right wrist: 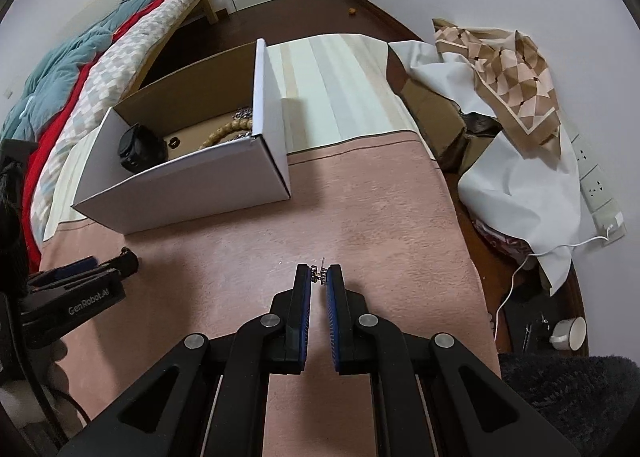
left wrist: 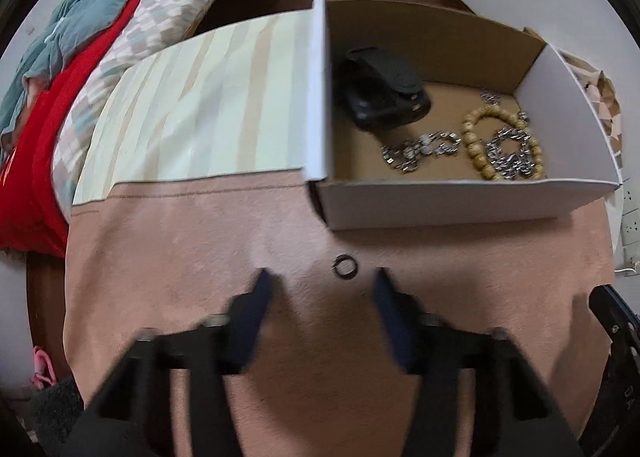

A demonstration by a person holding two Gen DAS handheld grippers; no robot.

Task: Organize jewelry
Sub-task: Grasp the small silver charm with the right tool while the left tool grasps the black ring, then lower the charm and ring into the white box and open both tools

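A white box [left wrist: 440, 205] with brown inside sits on pink cloth [left wrist: 200, 241] beside striped cream fabric [left wrist: 208, 105].

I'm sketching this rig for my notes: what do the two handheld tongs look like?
Both tongs are black plastic linkages with round silver pivot pins. The right tongs carry flat fingers faced with ribbed blue pads. The left tongs have the same dark blue pads; in the right wrist view, their body bears white "GenRobot.AI" lettering. No sleeves are visible.

You can read "GenRobot.AI" in white letters on the black plastic body of the left gripper [right wrist: 108, 263], seen at the left edge from your right wrist camera.
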